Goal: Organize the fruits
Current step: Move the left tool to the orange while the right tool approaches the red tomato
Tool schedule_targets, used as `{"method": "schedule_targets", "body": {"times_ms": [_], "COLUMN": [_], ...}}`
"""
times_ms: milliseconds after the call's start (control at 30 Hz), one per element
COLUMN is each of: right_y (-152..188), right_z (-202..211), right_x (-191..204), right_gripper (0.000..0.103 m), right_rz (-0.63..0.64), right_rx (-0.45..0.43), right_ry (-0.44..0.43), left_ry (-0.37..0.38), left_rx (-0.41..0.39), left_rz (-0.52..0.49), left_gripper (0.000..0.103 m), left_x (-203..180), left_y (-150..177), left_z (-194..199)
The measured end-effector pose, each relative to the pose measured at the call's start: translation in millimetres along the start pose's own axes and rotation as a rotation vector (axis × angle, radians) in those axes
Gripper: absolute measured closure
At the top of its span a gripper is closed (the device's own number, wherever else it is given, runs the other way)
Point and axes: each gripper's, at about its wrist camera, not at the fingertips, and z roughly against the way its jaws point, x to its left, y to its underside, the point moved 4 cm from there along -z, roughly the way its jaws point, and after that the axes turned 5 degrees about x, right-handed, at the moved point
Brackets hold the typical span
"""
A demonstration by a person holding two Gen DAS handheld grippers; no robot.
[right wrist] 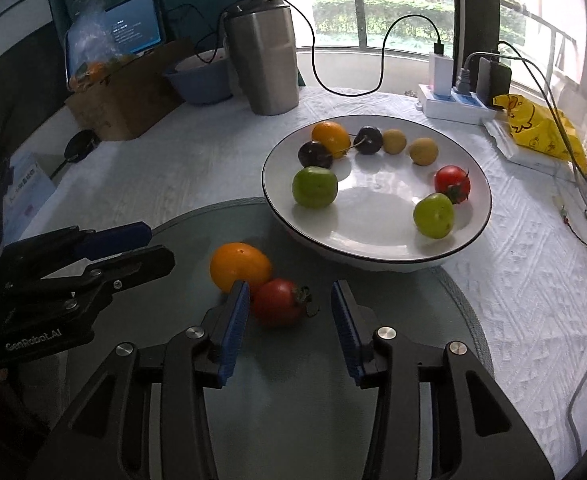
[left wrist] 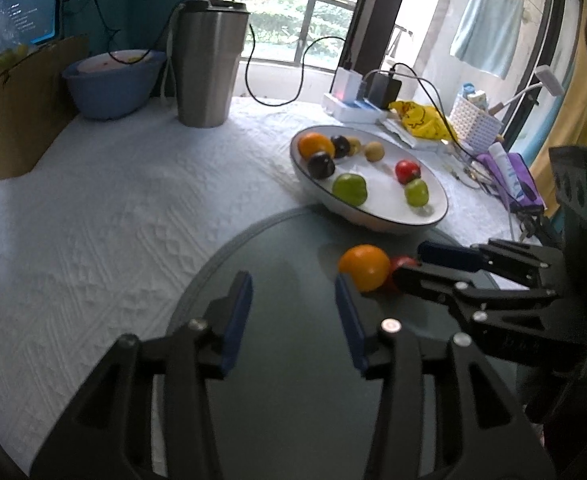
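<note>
A white plate [right wrist: 469, 236] holds an orange, two dark plums, two yellowish fruits, a red tomato and two green fruits. A loose orange [right wrist: 239, 266] and a red tomato [right wrist: 279, 302] lie on the grey round mat [right wrist: 413, 312] in front of it. My right gripper [right wrist: 289, 320] is open, its fingers either side of the tomato. My left gripper [left wrist: 293, 316] is open and empty over the mat, left of the orange [left wrist: 365, 266]. The right gripper [left wrist: 421, 260] shows there, partly hiding the tomato [left wrist: 399, 264].
A steel tumbler [right wrist: 263, 64], a blue bowl [right wrist: 199, 78] and a cardboard box [right wrist: 125, 96] stand at the back left. A power strip with chargers [right wrist: 459, 98], a yellow bag [right wrist: 541, 128] and cables lie at the back right. A white cloth [right wrist: 513, 280] covers the table.
</note>
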Motion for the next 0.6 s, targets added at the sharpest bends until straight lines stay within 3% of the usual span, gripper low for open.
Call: {"method": "schedule_targets", "body": {"times_ms": [233, 367, 600], "right_y": [4, 5, 11], "right_z": [-9, -8, 5], "right_x": [3, 3, -8], "right_gripper": [0.058, 0.069, 0.072], "right_rz": [0.027, 0.032, 0.019], "right_rx": [0.029, 0.014, -0.005], "right_ry": [0.017, 0.013, 0.024], "left_ry": [0.037, 0.047, 0.056], "left_rx": [-0.006, 0.000, 0.008], "left_rz": [-0.026, -0.052, -0.098], "left_gripper": [0.051, 0.050, 0.047], "left_x": [-13, -21, -38], "left_y": [-4, -5, -11], "left_z": [0, -1, -9]}}
